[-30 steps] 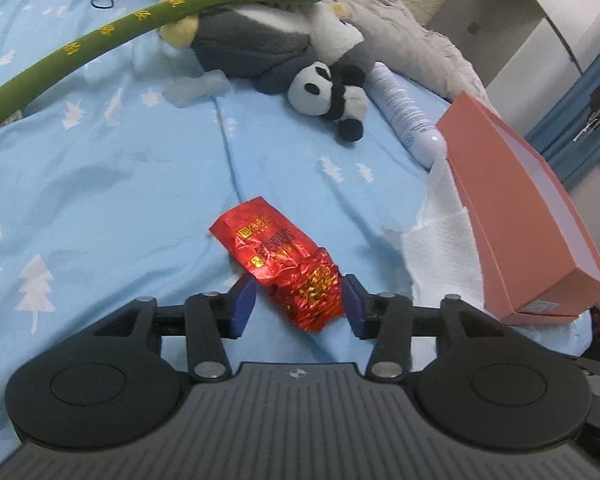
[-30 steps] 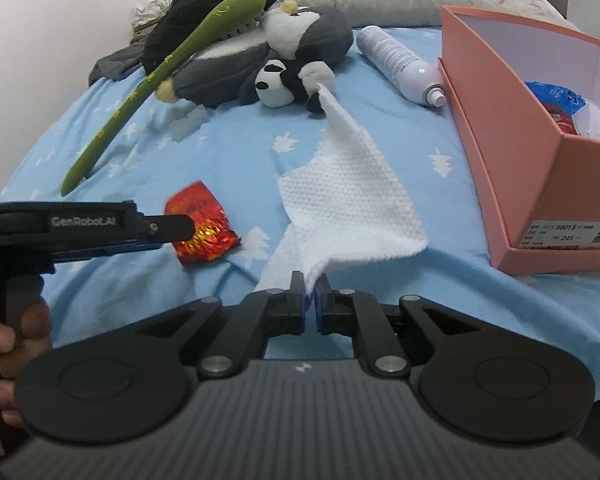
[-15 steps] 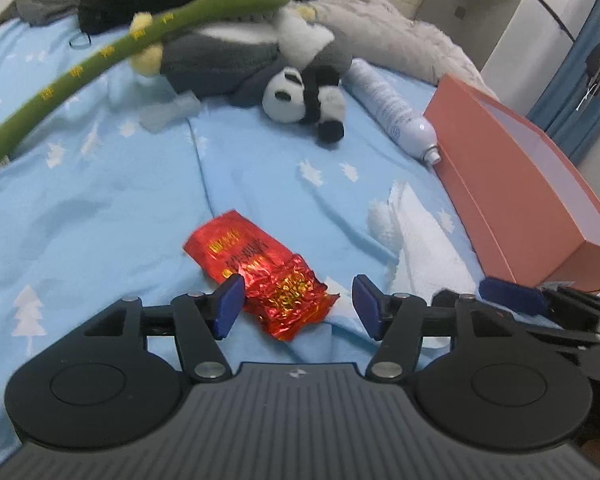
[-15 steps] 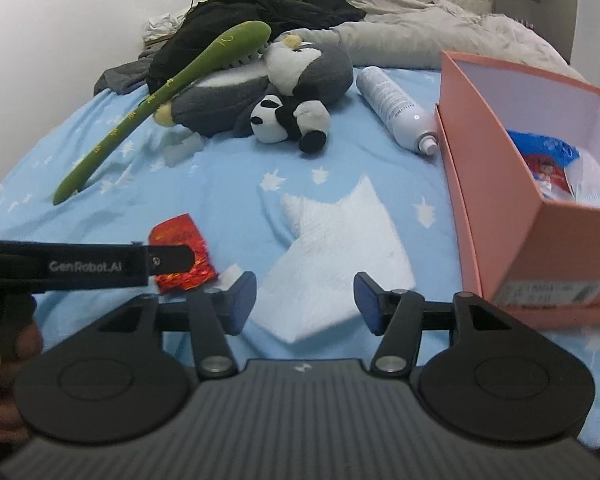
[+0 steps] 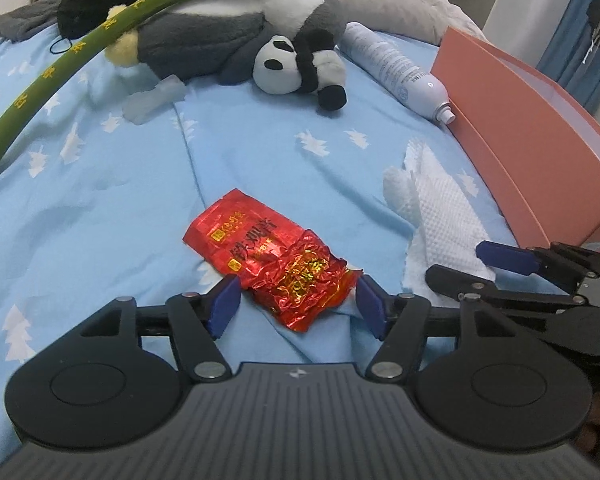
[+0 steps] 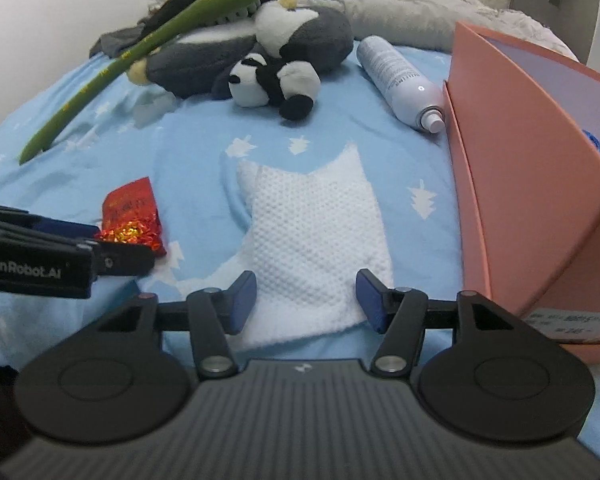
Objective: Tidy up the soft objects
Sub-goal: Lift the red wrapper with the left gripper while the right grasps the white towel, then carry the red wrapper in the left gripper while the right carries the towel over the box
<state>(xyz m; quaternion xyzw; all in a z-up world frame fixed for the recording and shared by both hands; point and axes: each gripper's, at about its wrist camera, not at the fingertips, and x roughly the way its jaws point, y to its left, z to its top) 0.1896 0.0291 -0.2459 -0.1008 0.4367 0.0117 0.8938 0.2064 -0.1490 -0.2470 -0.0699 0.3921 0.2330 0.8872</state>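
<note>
**On the bed: two claws poised over soft items**

On the blue sheet, the left claw stands apart astride the red foil packet, jaws just widened; the right claw, also apart, straddles the white cloth. Lower squarely, pinch mid-body, avoid bedding.

- Red packet: crinkled foil, glossy, with gold print.
- White cloth: soft fabric with a dimpled, waffle-like weave, matt.
- Bed sheet: light blue cotton-like cloth, matt, lightly creased.
- Panda toy: fuzzy plush.
- Green stick: velvety plush.
- Spray bottle: smooth white, slight sheen.
- Box: smooth matt pink cardboard.
- Left gripper: matt black plastic, blue rubbery pads, metal rivets.
</note>
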